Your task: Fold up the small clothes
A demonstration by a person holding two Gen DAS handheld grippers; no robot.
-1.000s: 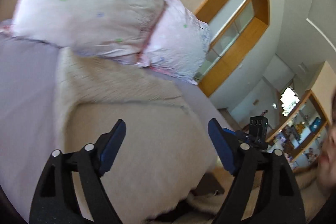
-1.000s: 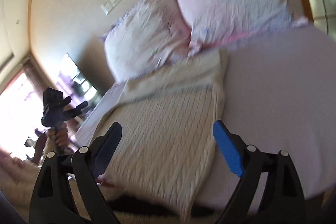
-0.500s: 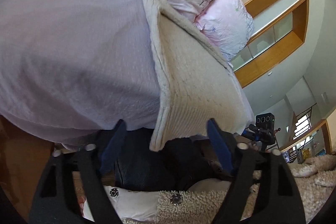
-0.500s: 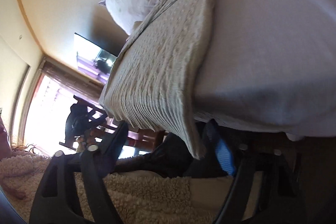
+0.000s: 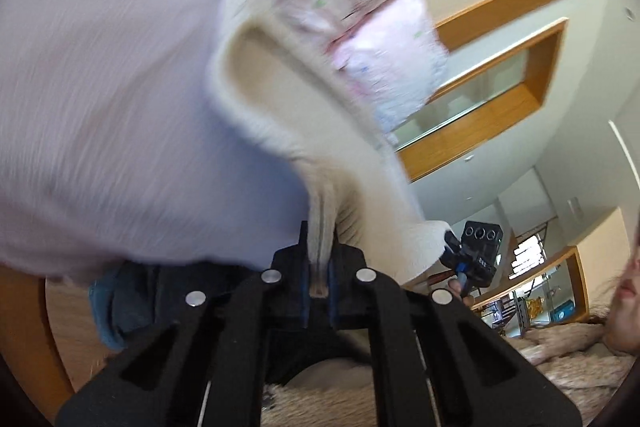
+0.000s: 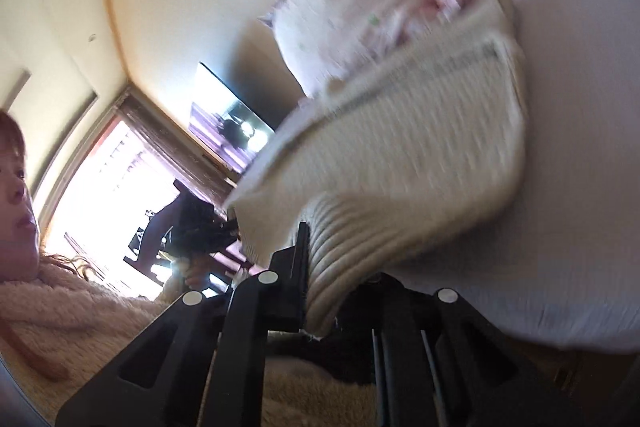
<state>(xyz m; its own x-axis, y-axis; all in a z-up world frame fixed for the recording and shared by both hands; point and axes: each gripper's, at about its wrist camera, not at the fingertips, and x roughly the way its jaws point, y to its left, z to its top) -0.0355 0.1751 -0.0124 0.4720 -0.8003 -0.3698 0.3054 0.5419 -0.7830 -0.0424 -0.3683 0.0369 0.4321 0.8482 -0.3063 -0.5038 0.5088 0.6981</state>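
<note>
A cream knitted sweater (image 5: 280, 99) lies on the lilac bed sheet (image 5: 100, 115), its near hem raised off the bed's front edge. My left gripper (image 5: 319, 267) is shut on the hem's left corner. My right gripper (image 6: 320, 291) is shut on the ribbed right corner of the sweater (image 6: 400, 155); its right finger is hidden by the cloth. The right gripper also shows in the left wrist view (image 5: 478, 255), gripping the far corner. The left gripper shows dark against the window in the right wrist view (image 6: 192, 227).
Two pink patterned pillows (image 5: 360, 7) lie at the head of the bed, just beyond the sweater, also in the right wrist view (image 6: 360, 19). Dark clothing (image 5: 132, 295) hangs below the bed's front edge. The person's face (image 6: 16, 187) is close at the left.
Both grippers were open below the bed's front edge half a second ago. Now both have shut on the sweater's near hem corners and lifted it; the views are blurred by motion.
</note>
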